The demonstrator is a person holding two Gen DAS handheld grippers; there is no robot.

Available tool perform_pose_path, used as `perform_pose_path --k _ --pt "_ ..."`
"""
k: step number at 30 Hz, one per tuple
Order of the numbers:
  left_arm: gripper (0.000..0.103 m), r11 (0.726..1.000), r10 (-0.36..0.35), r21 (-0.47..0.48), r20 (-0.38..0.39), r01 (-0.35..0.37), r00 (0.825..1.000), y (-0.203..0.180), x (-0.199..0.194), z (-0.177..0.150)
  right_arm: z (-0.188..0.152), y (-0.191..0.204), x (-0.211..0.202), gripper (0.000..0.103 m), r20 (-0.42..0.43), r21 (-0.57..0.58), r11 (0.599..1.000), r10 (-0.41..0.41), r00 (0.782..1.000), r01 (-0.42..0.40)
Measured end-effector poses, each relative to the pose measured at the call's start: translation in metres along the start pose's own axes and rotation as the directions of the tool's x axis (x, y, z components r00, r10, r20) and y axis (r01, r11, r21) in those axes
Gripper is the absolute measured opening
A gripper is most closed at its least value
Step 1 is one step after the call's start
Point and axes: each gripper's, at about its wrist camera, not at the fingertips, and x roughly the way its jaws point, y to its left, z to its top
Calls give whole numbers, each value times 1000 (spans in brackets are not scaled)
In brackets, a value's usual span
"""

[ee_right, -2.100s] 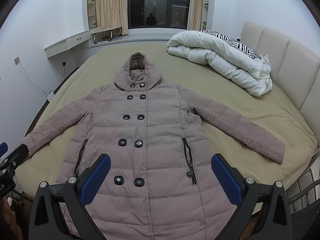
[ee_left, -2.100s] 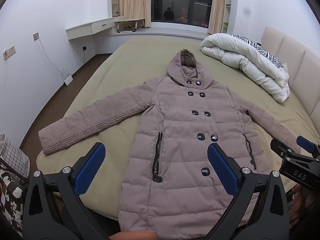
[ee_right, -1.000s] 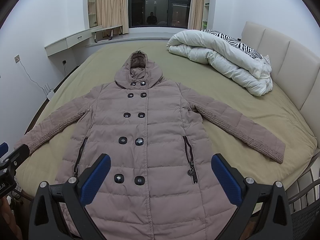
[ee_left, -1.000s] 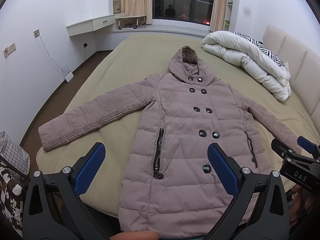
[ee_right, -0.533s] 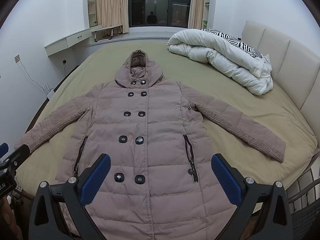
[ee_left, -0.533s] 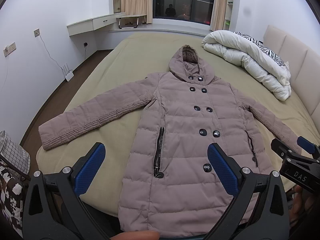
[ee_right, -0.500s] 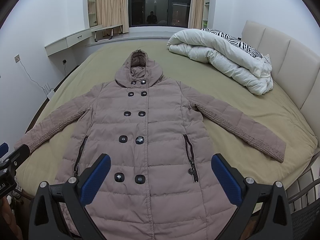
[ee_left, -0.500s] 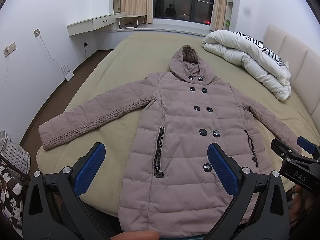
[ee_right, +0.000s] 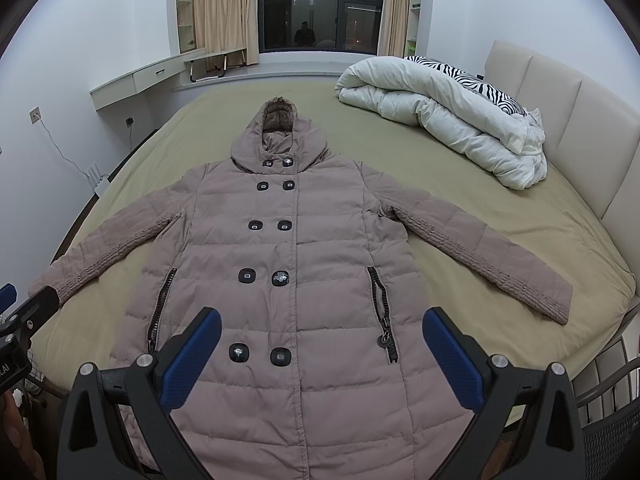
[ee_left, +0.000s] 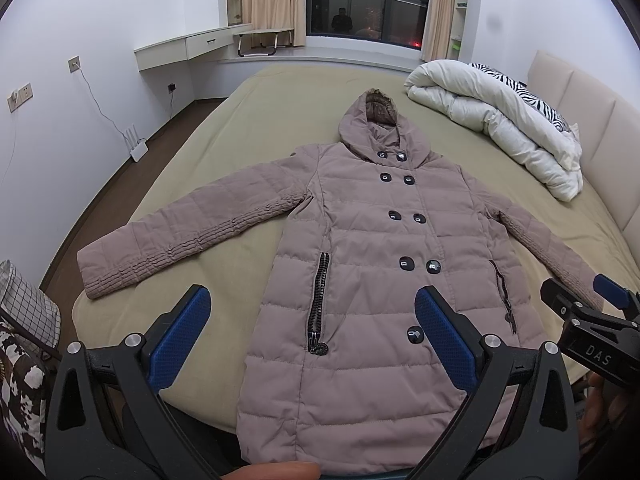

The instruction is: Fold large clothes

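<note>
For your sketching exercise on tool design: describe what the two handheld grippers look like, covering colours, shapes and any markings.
The left gripper and right gripper match: each has a black Y-shaped frame, two angled fingers faced with blue dimpled pads, and round silver bolts at the joints. Seen from the left wrist camera, the right gripper's black body carries white letters "DAS". No cables are visible.

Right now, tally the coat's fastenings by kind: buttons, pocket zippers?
Buttons: 10
Pocket zippers: 2
Total: 12, all on the front of the puffer coat lying flat on the bed.
</note>
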Motion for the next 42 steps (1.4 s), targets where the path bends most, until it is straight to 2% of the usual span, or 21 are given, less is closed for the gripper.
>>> perform_pose_path --k 15,19,23,26,28,29,30,31,34,35,36,38,39,41,42 --pt "103 1000 10 6 6 -10 1000 -2 -2 -1 -2 -1 3 103 -2 -2 1000 1 1000 -1" --pt "103 1000 -19 -13 23 20 1000 -2 -3 4 -5 -4 9 103 -8 9 1000 8 1000 -8" --pt "103 999 -35 -8 37 35 999 -6 3 5 -16 -38 18 103 -8 89 995 46 999 -45" --pt "103 999 -51 16 -3 51 999 -13 20 4 -12 -98 44 103 -7 230 971 73 997 -69" --pt "103 997 -82 -1 -45 82 996 -15 37 6 -12 -153 66 103 -3 369 928 61 998 -56" --pt "103 995 -100 -13 -73 99 992 -16 47 7 -18 -184 75 103 0 449 892 55 998 -50" --pt "103 990 -138 -24 -92 136 986 -17 59 8 -27 -217 84 100 6 537 842 53 999 -48" --pt "103 986 -163 -31 -101 161 981 -18 68 8 -35 -245 94 93 10 609 792 55 998 -50" --pt "103 989 -148 -19 -59 147 987 -30 90 8 -69 -328 125 85 13 811 582 87 996 -61" --pt "103 990 -140 -6 -81 140 987 -36 100 9 -80 -351 134 85 33 854 515 97 995 -78" --pt "103 991 -135 -2 -137 136 981 -42 113 11 -90 -371 144 85 46 887 452 104 994 -89" --pt "103 989 -145 -55 -210 136 967 -44 135 13 -107 -399 160 85 50 932 354 104 993 -84" --pt "103 985 -162 -90 -216 146 963 -44 143 15 -115 -410 166 85 51 949 303 107 993 -81" --pt "103 982 -172 -112 -199 153 965 -46 154 18 -130 -428 175 83 84 972 210 108 991 -106" --pt "103 981 -178 -117 -200 157 963 -48 160 21 -132 -431 176 81 100 974 192 101 990 -118"
